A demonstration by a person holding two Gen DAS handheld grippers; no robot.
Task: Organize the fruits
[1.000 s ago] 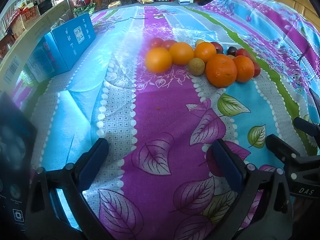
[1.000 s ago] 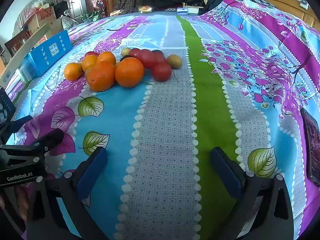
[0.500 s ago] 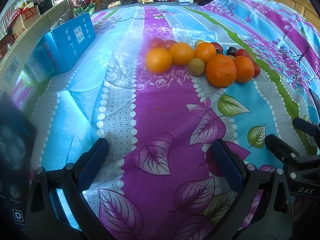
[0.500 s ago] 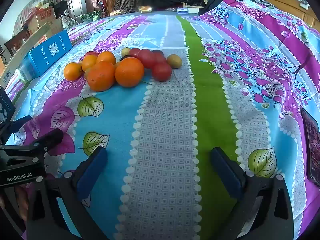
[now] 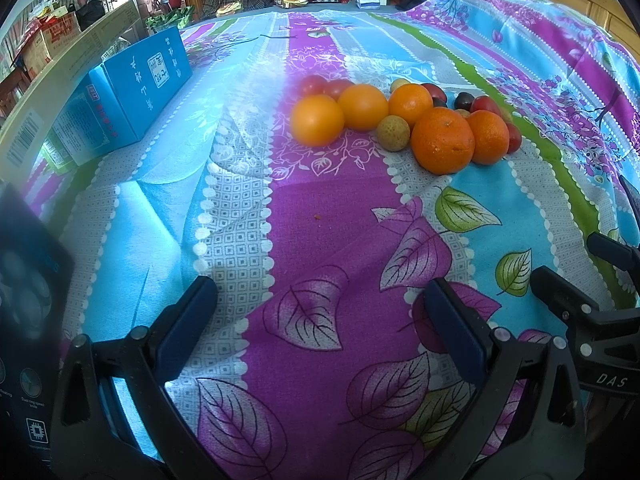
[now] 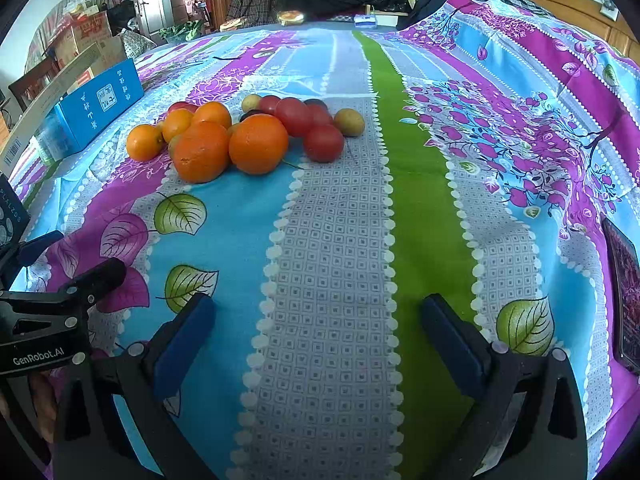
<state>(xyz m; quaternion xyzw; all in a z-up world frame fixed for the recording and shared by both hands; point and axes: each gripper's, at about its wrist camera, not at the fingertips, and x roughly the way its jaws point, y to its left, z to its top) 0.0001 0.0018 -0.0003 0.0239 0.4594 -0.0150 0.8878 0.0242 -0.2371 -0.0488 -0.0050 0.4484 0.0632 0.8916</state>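
Both hand-held grippers hover low over a brightly striped floral bedsheet (image 6: 336, 240), each with its blue-padded fingers spread wide and nothing between them: the left hand-held gripper (image 5: 320, 316) sits above a purple stripe with leaf prints, the right hand-held gripper (image 6: 320, 320) above a grey-checked stripe beside a green one. Well ahead of both lies a tight cluster of mixed fruit (image 6: 248, 132) on the sheet. It holds several round oranges (image 5: 442, 140), the largest two touching at the near edge, a small tan-green round fruit (image 5: 394, 133) wedged between oranges, red tomato-like fruits (image 6: 323, 142) on the right side, a dark plum-coloured fruit (image 5: 464, 100) at the back and a yellowish oval fruit (image 6: 349, 121) at the far right. A blue cardboard box with white lettering (image 5: 136, 88) lies well to the left of the cluster.
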